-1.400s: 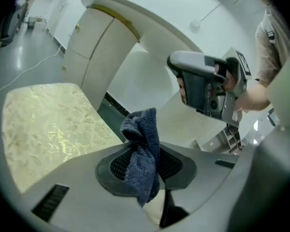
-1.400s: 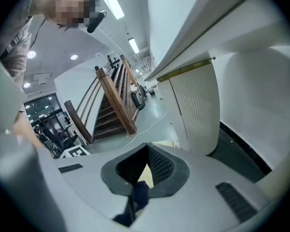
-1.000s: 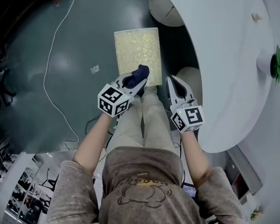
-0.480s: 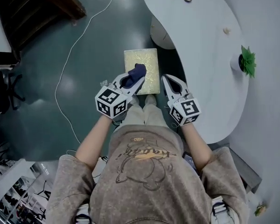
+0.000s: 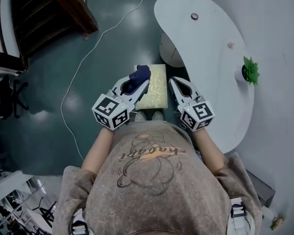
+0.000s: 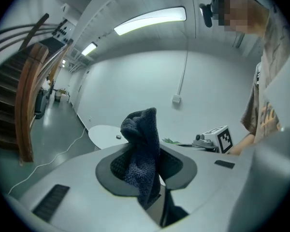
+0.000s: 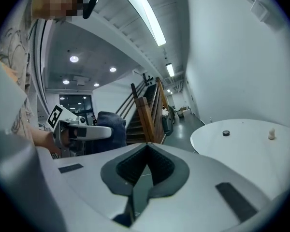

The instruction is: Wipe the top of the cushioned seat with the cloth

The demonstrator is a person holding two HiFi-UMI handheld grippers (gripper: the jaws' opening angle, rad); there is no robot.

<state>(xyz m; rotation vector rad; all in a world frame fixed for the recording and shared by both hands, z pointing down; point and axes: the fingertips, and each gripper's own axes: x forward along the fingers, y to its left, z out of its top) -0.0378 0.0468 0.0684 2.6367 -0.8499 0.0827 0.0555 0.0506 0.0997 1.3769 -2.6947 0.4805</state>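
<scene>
At the bottom of the head view the person is standing over both grippers, which are pointing toward the frame's middle. The left gripper [image 5: 137, 84] is pinching a dark blue cloth [image 5: 140, 74], and its own view is showing the fingers closed on the bunched fabric, which is sticking up above the tips. The right gripper [image 5: 175, 82] is holding nothing; its view is showing the fingers pressed together.

Just beyond the tips, the yellowish seat [image 5: 156, 89] is standing on a dark green floor [image 5: 112, 38]. The cloth is overlapping the seat's upper left corner in the frame. Whether it is touching the cushion cannot be told. The seat's top is lying bare between the two grippers.

The seat's right edge is sitting near a white curved table [image 5: 206, 58], whose edge is crowding the right gripper's side. A small plant [image 5: 250, 70] is standing on the table at the right. On the left, open floor is stretching out, crossed by a white cable [image 5: 83, 67].

Wooden stairs [image 5: 63, 9] are filling the upper left corner. Only the gripper views are showing ceiling lights and white walls.
</scene>
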